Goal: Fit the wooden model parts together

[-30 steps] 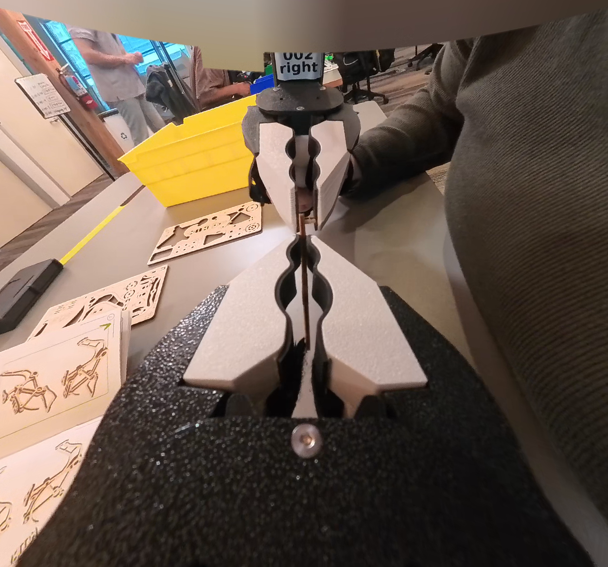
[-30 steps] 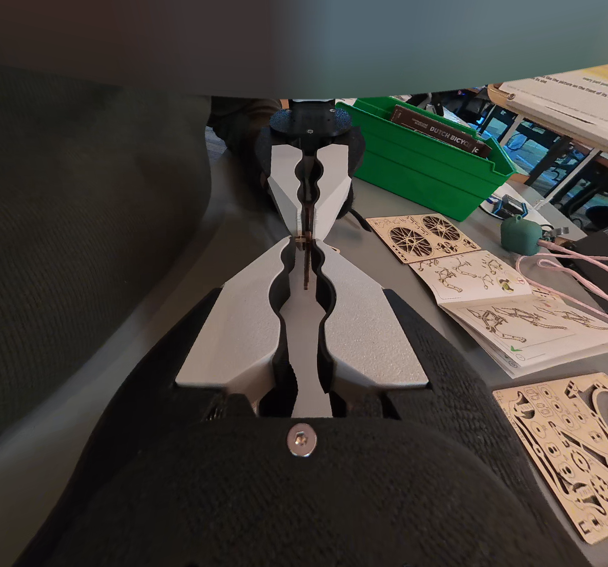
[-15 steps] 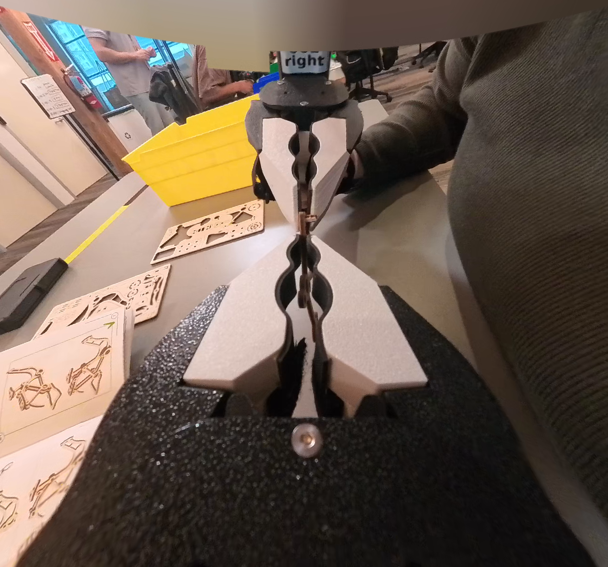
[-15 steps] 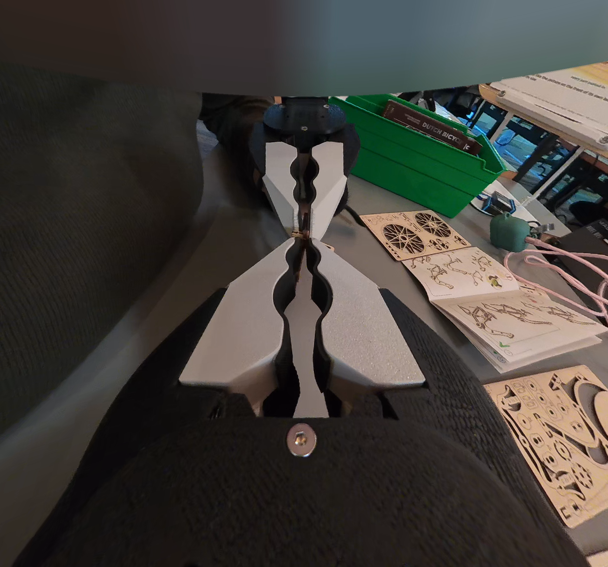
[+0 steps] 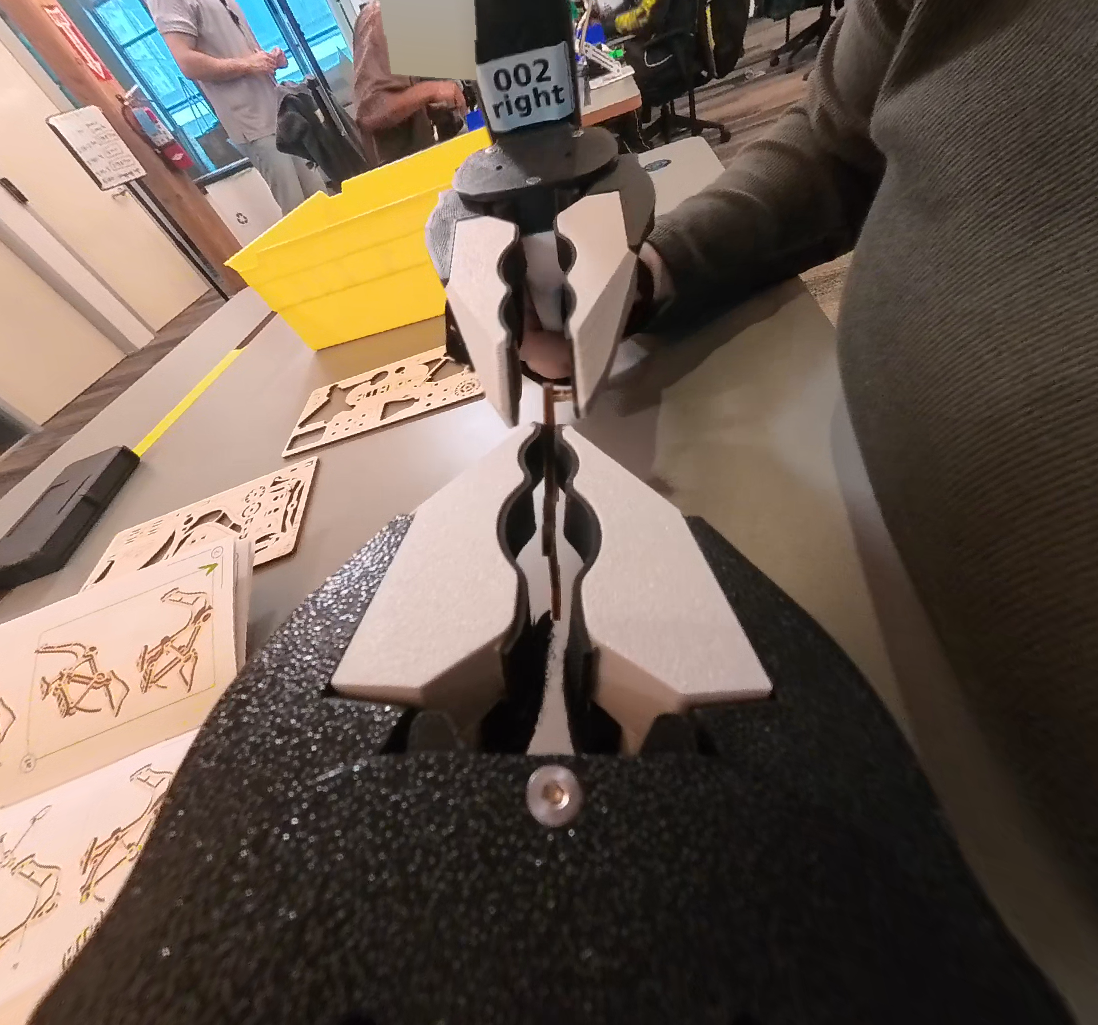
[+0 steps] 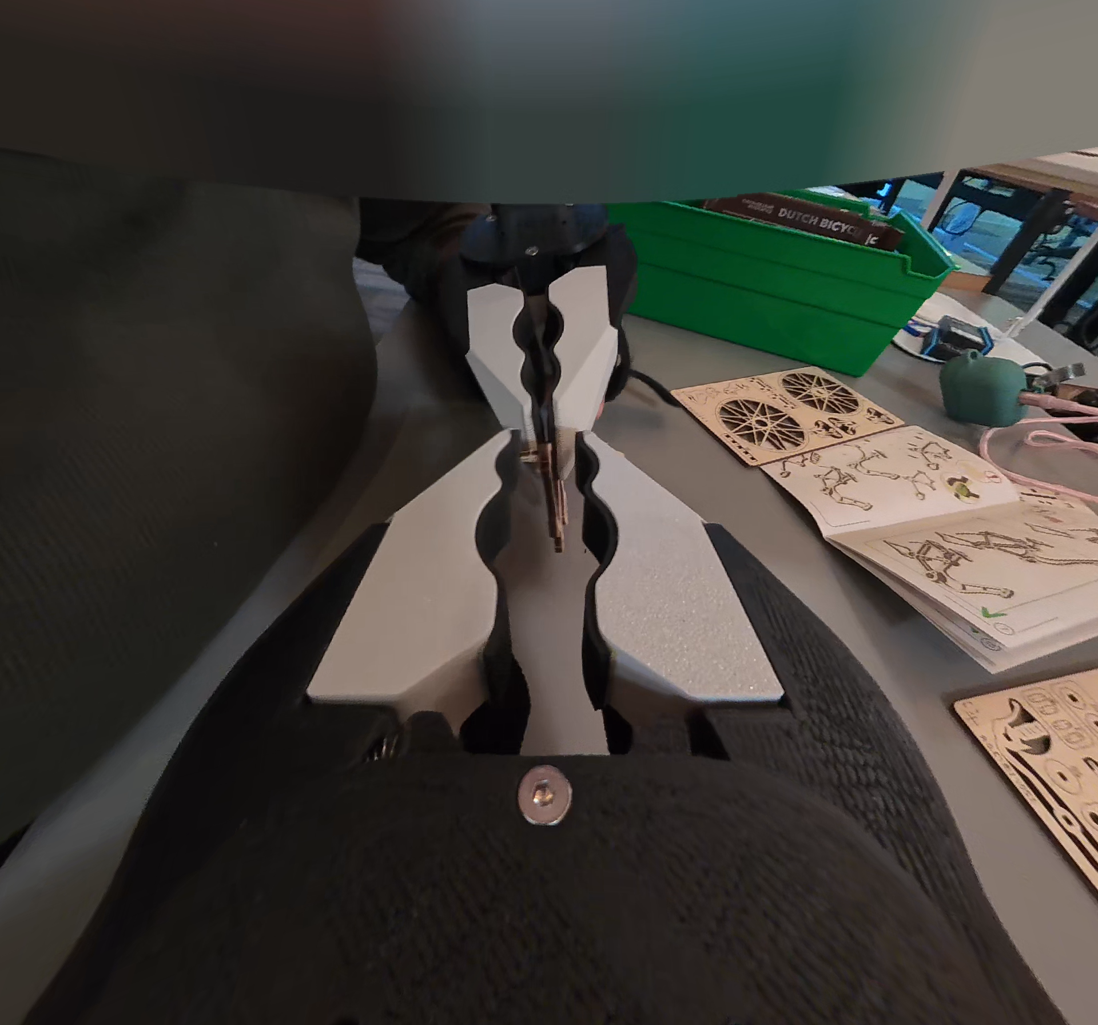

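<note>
Wooden laser-cut sheets [image 5: 389, 399] lie on the grey table [image 5: 380, 473] at the left of the left wrist view, beside an open instruction booklet [image 5: 119, 669] and in front of a yellow bin [image 5: 350, 277]. At centre, the left gripper [image 5: 549, 435] is clamped on a thin wooden model part [image 5: 551, 521], which stands on edge between its pressed fingertips. Directly facing it, tip to tip, is the right gripper [image 5: 543, 402], its 2 fingers parted around the far end of the same part without pressing on it. A person's dark sleeve [image 5: 772, 212] reaches in from the right.

Seen from the right wrist view, the wooden part [image 6: 549, 491] sticks out from the left gripper's closed tips into the wide gap between the right gripper's fingers [image 6: 428, 551], touching neither side. To the right lie a green bin [image 6: 772, 295], a sheet with 2 spoked wheels [image 6: 784, 411], another open booklet [image 6: 950, 545] and 1 more cut sheet [image 6: 1046, 759].
</note>
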A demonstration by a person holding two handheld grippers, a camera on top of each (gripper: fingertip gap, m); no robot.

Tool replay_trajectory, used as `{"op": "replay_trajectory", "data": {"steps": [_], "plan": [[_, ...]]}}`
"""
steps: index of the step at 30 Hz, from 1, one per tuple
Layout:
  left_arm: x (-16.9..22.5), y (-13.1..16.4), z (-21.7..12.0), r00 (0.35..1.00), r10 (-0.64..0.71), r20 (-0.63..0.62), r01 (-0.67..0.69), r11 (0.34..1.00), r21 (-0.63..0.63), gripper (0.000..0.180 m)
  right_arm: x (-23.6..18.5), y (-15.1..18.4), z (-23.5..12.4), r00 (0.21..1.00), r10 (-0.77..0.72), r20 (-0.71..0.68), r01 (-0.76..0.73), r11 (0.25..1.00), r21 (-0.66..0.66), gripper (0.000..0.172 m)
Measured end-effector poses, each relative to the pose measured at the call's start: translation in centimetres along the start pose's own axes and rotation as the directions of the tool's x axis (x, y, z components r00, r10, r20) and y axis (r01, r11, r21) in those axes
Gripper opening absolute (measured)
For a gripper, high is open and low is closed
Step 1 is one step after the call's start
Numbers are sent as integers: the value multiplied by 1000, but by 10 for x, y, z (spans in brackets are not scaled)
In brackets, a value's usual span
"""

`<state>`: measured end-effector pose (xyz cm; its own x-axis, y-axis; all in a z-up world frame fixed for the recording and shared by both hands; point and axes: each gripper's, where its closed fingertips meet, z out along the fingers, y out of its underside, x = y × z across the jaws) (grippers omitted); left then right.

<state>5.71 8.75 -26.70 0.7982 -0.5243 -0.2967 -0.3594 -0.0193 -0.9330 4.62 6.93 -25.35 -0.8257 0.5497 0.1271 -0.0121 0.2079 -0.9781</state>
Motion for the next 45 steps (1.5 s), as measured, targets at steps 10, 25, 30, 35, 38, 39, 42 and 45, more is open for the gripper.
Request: {"op": "replay_trajectory", "data": {"steps": [10,25,30,35,38,39,42,45], "plan": [[-1,0,0,998,-55,-21,55,998,8,0,-2,0,0,999,-43,-11,43,999,-20,7],[1,2,1,994,-94,-48,94,996,8,0,-4,4,1,999,8,31,-7,1000,-15,22],[-1,2,1,994,-96,-43,97,995,9,0,-2,2,-3,1000,-3,24,3,1000,-4,9],[-2,2,0,991,-124,-51,125,992,17,0,-2,2,-3,1000,3,21,-3,1000,-3,7],[-2,1,0,988,-143,-59,145,989,21,0,-1,1,-2,1000,11,20,-11,1000,-6,7],[-2,1,0,987,-146,-60,147,989,21,0,-1,1,-2,1000,10,18,-10,1000,-7,6],[-2,1,0,986,-155,-65,157,987,23,0,-1,1,-2,1000,16,20,-16,1000,-7,6],[-2,2,0,986,-155,-65,157,987,22,0,-1,1,-2,1000,17,18,-17,1000,-6,6]]}}
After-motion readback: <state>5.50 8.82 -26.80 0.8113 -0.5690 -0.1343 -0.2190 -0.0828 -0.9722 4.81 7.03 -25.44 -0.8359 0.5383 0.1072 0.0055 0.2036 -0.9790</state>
